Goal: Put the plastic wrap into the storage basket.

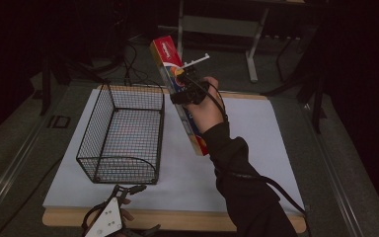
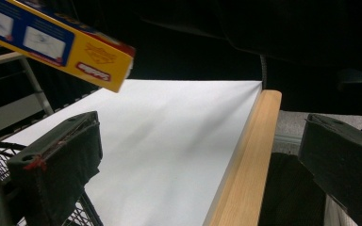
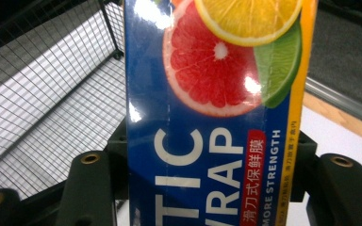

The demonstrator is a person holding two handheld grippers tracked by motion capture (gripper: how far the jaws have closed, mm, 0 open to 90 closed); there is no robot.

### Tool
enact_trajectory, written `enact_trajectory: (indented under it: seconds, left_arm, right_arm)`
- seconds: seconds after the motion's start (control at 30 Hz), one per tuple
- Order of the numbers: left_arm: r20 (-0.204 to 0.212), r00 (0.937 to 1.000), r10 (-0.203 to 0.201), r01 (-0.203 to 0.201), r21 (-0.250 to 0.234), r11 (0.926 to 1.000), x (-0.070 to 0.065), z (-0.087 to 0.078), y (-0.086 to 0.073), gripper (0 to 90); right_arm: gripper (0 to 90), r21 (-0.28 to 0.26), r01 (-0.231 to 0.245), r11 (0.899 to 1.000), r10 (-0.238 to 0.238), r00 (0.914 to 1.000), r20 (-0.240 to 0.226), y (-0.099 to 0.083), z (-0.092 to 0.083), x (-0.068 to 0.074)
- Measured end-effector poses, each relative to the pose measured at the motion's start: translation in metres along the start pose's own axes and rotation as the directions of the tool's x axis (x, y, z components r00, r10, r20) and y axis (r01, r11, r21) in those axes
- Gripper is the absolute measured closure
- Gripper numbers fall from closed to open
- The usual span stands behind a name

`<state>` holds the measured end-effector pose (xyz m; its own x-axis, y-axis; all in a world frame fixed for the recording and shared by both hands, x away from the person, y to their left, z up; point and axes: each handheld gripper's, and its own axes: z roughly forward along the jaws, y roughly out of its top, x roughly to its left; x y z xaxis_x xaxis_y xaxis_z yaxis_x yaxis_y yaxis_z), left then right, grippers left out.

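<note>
Right hand-held gripper [image 1: 186,85] is clamped on the plastic wrap box [image 1: 177,94], holding it tilted in the air just right of the wire basket [image 1: 121,133]. We judge the step to be lowering the box into the basket: we should turn it to lie along the basket's length and clear the rim before letting go. Right gripper view shows the box label [image 3: 212,122] and the mesh behind. Left gripper view shows the left hand-held gripper [image 2: 188,160] with jaws apart and empty, near the desk [image 2: 245,169] edge.
</note>
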<state>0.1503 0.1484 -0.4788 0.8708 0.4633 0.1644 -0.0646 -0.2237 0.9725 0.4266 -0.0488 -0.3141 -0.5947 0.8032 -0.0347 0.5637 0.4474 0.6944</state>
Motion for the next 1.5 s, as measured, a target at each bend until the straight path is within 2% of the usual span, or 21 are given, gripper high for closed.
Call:
enact_trajectory:
  seconds: [0.2,0.27,0.6,0.73,0.93,1.07,1.37,1.47,1.5]
  left_arm:
    - [-0.002,1.0000,0.002,-0.002,-0.005,1.0000,0.000,-0.001,0.000,0.6]
    - [-0.003,1.0000,0.002,-0.002,-0.007,1.0000,0.000,-0.003,0.000,0.6]
    - [-0.003,1.0000,0.003,-0.003,-0.007,1.0000,-0.002,-0.004,0.000,0.6]
    - [-0.008,1.0000,-0.002,0.002,-0.010,0.9999,-0.001,-0.006,0.000,0.6]
    - [-0.009,1.0000,0.002,-0.002,-0.011,0.9999,-0.002,-0.007,0.000,0.6]
    - [-0.014,0.9999,0.001,-0.001,-0.015,0.9999,-0.002,-0.009,0.000,0.6]
    - [-0.035,0.9994,0.002,-0.002,-0.016,0.9999,-0.004,-0.014,0.000,0.6]
    - [-0.043,0.9991,0.005,-0.005,-0.014,0.9999,-0.005,-0.016,0.000,0.6]
    - [-0.044,0.9990,0.007,-0.007,-0.013,0.9999,-0.005,-0.017,0.000,0.6]
  right_arm:
    - [40.4,-0.008,0.012,1.000,-0.012,0.9999,-0.003,0.010,0.000,0.011]
    - [40.4,-0.024,0.020,1.000,-0.020,0.9997,-0.011,0.019,0.000,0.023]
    - [40.4,-0.060,0.049,0.997,-0.050,0.9983,-0.030,0.035,0.003,0.048]
    - [40.4,-0.075,0.041,0.996,-0.045,0.9974,-0.056,0.042,0.005,0.057]
    - [40.4,-0.100,0.063,0.993,-0.069,0.9958,-0.060,0.052,0.008,0.076]
    - [40.4,-0.110,0.078,0.991,-0.087,0.9930,-0.080,0.057,0.010,0.089]
    - [40.4,-0.135,0.090,0.987,-0.106,0.9870,-0.121,0.066,0.021,0.115]
    - [40.3,-0.144,0.067,0.987,-0.089,0.9841,-0.153,0.067,0.028,0.120]
    - [40.3,-0.145,0.070,0.987,-0.091,0.9854,-0.144,0.067,0.030,0.123]
